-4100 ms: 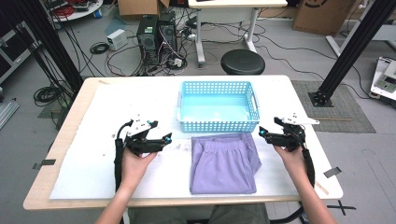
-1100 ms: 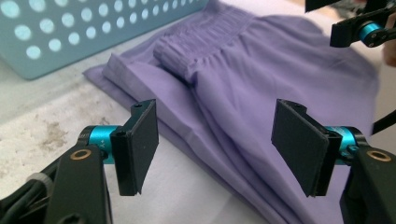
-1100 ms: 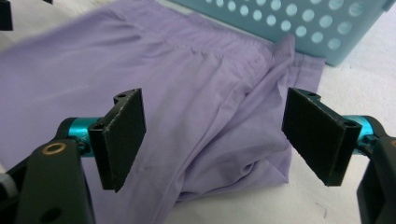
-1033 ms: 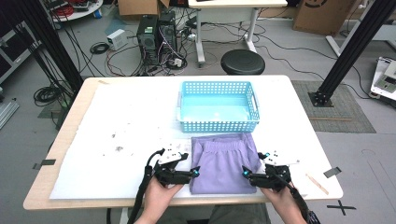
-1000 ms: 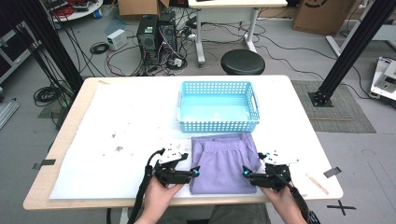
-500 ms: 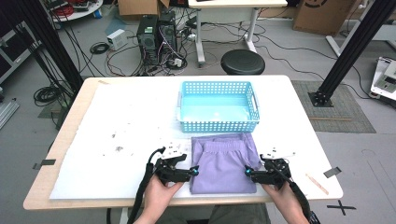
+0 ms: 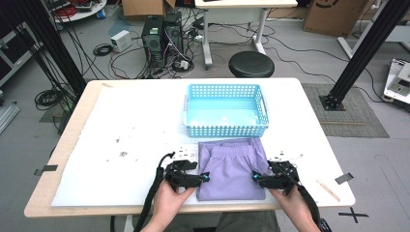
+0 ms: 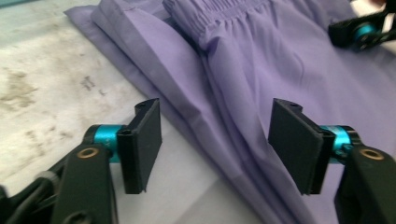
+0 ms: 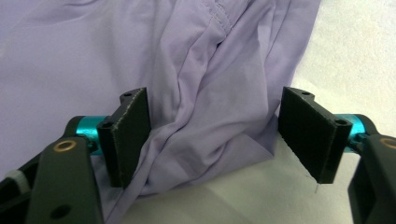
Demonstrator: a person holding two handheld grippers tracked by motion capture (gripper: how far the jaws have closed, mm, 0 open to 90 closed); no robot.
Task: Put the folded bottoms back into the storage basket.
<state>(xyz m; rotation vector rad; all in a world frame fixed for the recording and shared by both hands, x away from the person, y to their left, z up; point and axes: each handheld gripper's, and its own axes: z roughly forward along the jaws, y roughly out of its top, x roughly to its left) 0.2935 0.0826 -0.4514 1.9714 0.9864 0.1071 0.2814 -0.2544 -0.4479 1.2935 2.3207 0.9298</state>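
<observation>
Purple shorts (image 7: 232, 169) lie flat at lower centre of the high view, just below the blue plastic basket (image 7: 226, 110), near the table's (image 7: 72, 140) front edge. Left gripper (image 7: 203, 178) sits at the shorts' left edge, right gripper (image 7: 255, 178) at the right edge. Both have jaws wide apart, straddling the fabric's side folds, nothing clamped. Cloth is soft and creased with a gathered waistband; basket is perforated, rectangular. Open white tabletop at left, lightly stained.
</observation>
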